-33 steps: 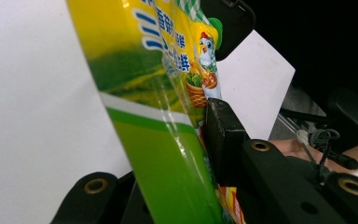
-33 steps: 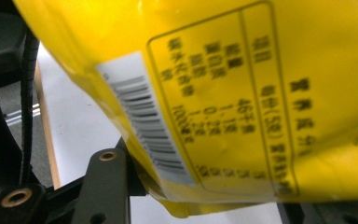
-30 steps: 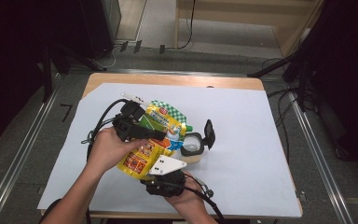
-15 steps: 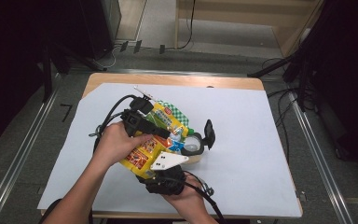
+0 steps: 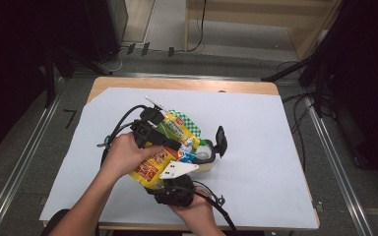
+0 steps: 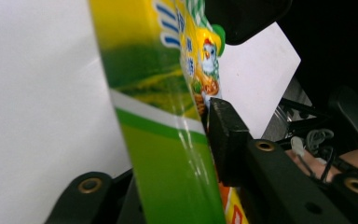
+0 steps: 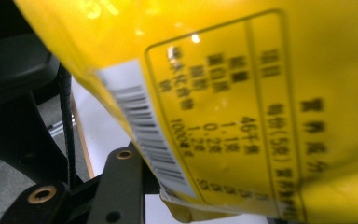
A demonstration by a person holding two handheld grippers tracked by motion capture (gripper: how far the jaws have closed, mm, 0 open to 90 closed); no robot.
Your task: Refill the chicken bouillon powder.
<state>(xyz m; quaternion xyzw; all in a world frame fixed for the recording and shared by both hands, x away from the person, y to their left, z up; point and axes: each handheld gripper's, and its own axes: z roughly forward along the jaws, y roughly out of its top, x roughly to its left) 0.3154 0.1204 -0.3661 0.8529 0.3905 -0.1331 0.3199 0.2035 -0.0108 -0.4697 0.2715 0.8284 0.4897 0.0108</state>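
My left gripper (image 5: pixel 171 141) is gripped by a hand left of centre on the table, with a glossy green and yellow snack packet (image 6: pixel 168 140) standing between its jaws. One black pad (image 6: pixel 223 140) lies against the packet's face; the other jaw is hidden behind it. These jaws have just been opening a little. My right gripper (image 5: pixel 171 178) comes up from the near edge under a yellow packet (image 5: pixel 151 164) whose printed back (image 7: pixel 242 93) lies across its jaws. Those jaws have just been closing, and their pads are hidden.
A round container (image 5: pixel 205 153) with a raised black lid (image 5: pixel 220 138) sits just right of the packets. White paper (image 5: pixel 266 147) covers the wooden table (image 5: pixel 177 83). Black cables (image 5: pixel 120 123) loop beside the left hand. Metal rails run along both sides.
The left hand and its packet have shifted slightly to the right. The right hand has stayed where it was.
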